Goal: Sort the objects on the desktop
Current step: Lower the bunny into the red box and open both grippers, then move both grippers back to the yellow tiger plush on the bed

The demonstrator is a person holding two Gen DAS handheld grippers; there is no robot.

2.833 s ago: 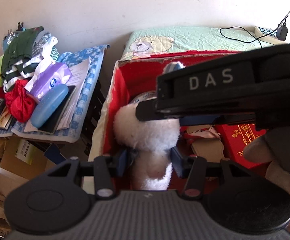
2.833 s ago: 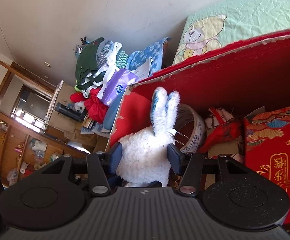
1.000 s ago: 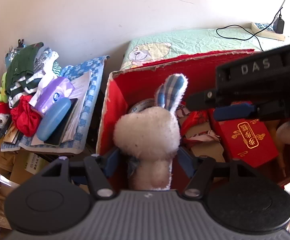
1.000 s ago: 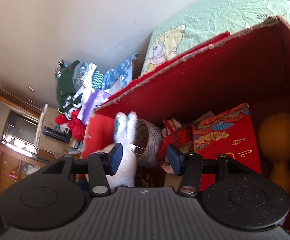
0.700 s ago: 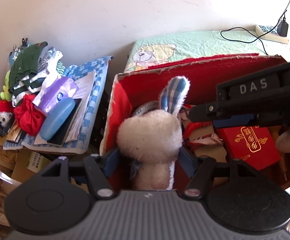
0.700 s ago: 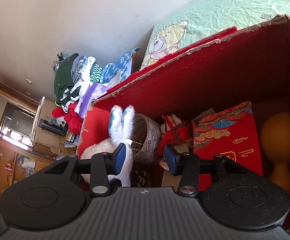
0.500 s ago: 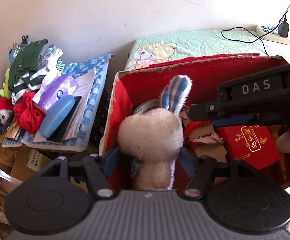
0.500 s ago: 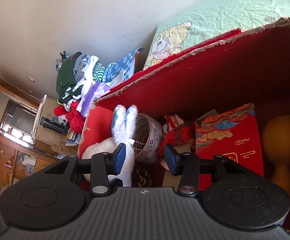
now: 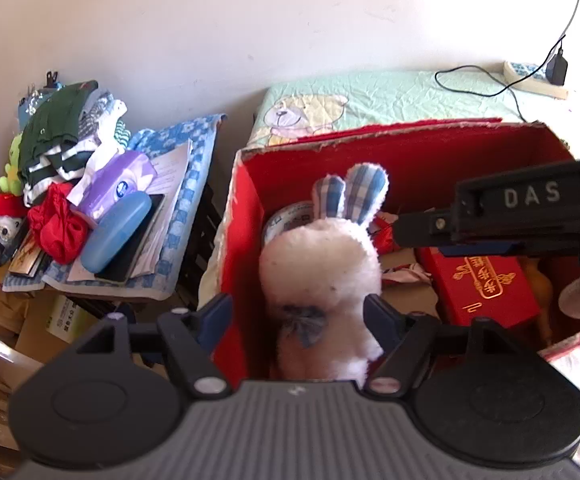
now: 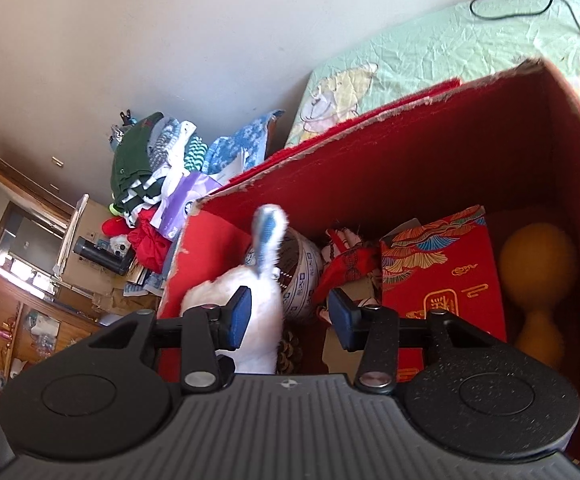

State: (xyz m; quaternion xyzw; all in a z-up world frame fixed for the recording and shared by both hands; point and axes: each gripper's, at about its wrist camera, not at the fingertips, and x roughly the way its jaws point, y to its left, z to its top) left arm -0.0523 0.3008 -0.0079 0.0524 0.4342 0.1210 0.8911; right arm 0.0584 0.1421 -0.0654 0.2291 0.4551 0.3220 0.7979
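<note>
Plush rabbit [image 9: 322, 268] with blue checked ears stands in the left end of the red cardboard box [image 9: 442, 148], beside a roll of printed tape [image 10: 302, 276]. Left gripper [image 9: 304, 316] is spread wide, its blue pads at both sides of the toy and not pressing it. Right gripper [image 10: 287, 318] hovers above the box, released and empty, near a red gift packet [image 10: 438, 280] and an orange gourd [image 10: 538, 280].
</note>
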